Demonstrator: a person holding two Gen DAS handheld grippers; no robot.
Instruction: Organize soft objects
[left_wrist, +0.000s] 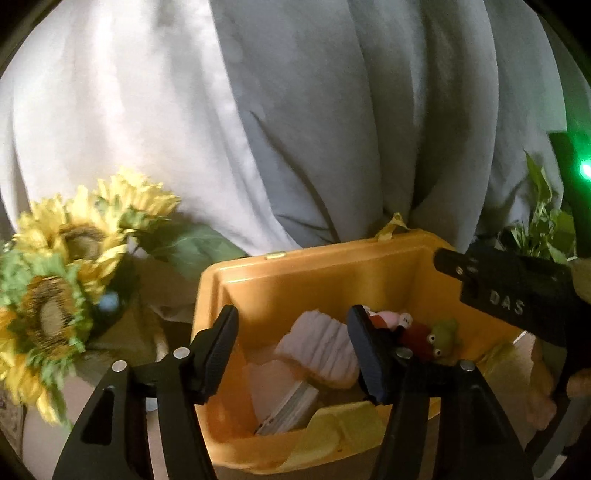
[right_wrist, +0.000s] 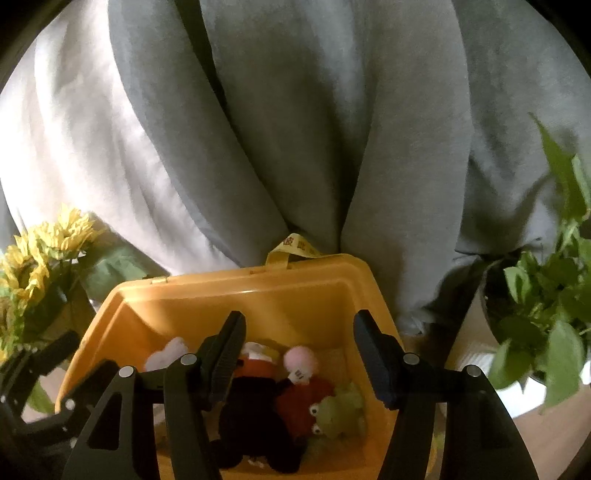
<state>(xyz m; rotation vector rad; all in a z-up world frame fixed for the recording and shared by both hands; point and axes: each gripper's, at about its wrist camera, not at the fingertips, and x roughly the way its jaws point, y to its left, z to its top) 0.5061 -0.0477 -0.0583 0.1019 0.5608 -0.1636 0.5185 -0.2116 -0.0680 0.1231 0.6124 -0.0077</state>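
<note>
A yellow plastic bin (left_wrist: 317, 273) (right_wrist: 236, 295) stands below a grey curtain. Inside lie a pink ribbed soft piece (left_wrist: 325, 347), a green frog plush (left_wrist: 441, 338) (right_wrist: 340, 411), a pink-headed doll in red (right_wrist: 301, 369) and a dark plush (right_wrist: 251, 417). My left gripper (left_wrist: 293, 350) is open and empty above the bin's near side. My right gripper (right_wrist: 299, 362) is open and empty above the toys. The right gripper's black body (left_wrist: 517, 295) shows at the right of the left wrist view.
Artificial sunflowers (left_wrist: 62, 266) (right_wrist: 40, 258) stand left of the bin. A leafy green potted plant (right_wrist: 546, 295) (left_wrist: 543, 229) stands at its right. The grey curtain (left_wrist: 295, 110) (right_wrist: 295, 129) hangs close behind. A green light (left_wrist: 585, 170) glows at far right.
</note>
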